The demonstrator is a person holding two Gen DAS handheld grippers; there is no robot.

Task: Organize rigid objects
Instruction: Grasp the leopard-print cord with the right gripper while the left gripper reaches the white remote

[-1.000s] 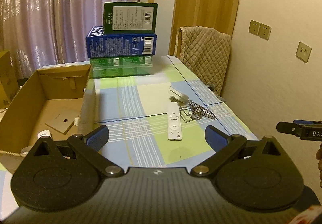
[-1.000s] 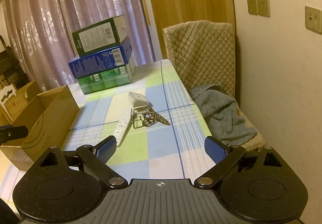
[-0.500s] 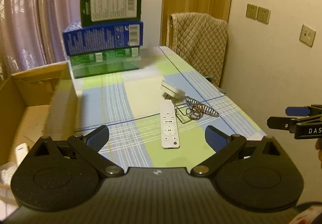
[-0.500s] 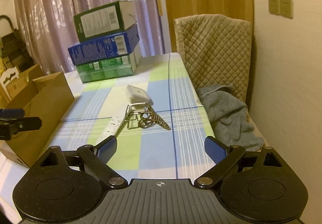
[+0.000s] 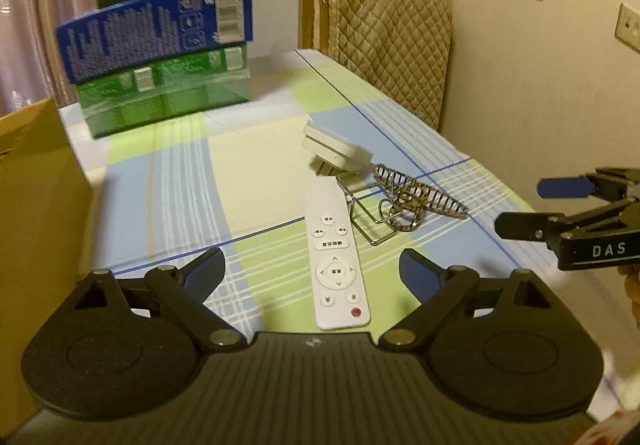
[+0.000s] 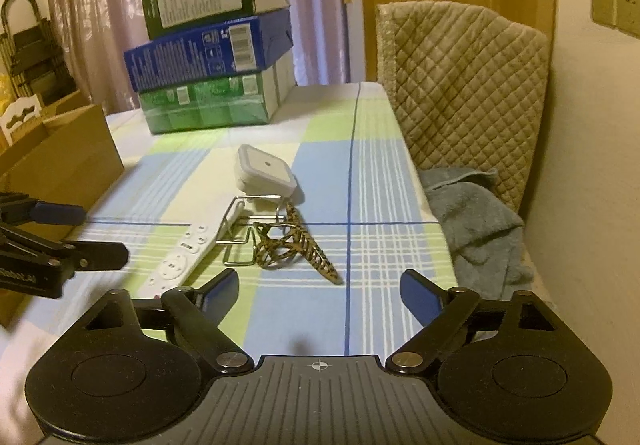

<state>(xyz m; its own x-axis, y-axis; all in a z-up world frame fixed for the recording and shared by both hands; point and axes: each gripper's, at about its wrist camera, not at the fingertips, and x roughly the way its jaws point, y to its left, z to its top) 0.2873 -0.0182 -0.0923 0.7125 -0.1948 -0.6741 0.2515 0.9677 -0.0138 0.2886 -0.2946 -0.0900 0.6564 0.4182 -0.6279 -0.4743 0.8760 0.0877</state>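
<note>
Remote control [image 5: 335, 253] on the table [image 5: 168, 173] | your left gripper [image 5: 312, 273] spread wide above it | your right gripper [image 6: 318, 287] wide, holding 0 objects.

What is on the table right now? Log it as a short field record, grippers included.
left gripper: open, empty, remote between its fingers' line of view
right gripper: open, empty, facing the hair clip
remote: white, flat on the tablecloth
plug adapter: white, beyond the remote
wire stand: beside the remote, next to the adapter
hair clip: leopard pattern, lying partly on the wire stand
stacked boxes: three, at the far end
cardboard box: left of the table
</note>
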